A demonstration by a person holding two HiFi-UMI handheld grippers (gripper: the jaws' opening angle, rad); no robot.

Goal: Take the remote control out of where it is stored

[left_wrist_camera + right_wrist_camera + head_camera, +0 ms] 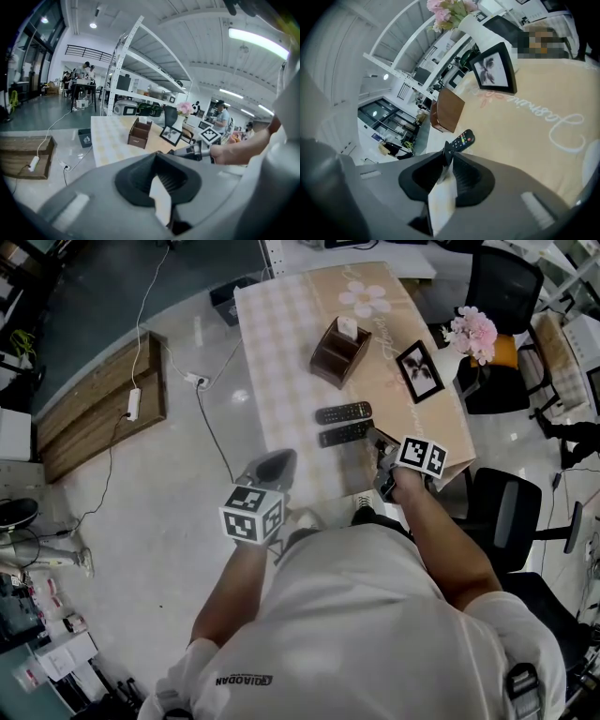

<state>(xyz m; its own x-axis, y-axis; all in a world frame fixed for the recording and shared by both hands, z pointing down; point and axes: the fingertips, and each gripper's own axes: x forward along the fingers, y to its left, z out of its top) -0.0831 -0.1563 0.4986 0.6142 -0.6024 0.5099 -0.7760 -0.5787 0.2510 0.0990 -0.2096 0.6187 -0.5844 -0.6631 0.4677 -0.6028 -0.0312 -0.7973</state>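
Observation:
Two black remote controls lie side by side on the beige table point(281, 362). The nearer remote point(342, 434) point(463, 139) has its right end between the jaws of my right gripper point(375, 439) point(446, 152), which looks shut on that end. The farther remote point(343, 412) lies free just beyond it. Behind them stands the brown storage holder point(339, 352) point(446, 110) point(139, 133), with something white in it. My left gripper point(281, 457) point(159, 157) hangs by the table's left edge, shut with nothing in it.
A framed picture point(420, 371) point(493, 70) stands on the table's right side, and a vase of pink flowers point(473, 332) beyond it. Black office chairs point(506, 512) crowd the right. On the floor to the left lie a power strip point(197, 381) with cables and a wooden platform point(103, 413).

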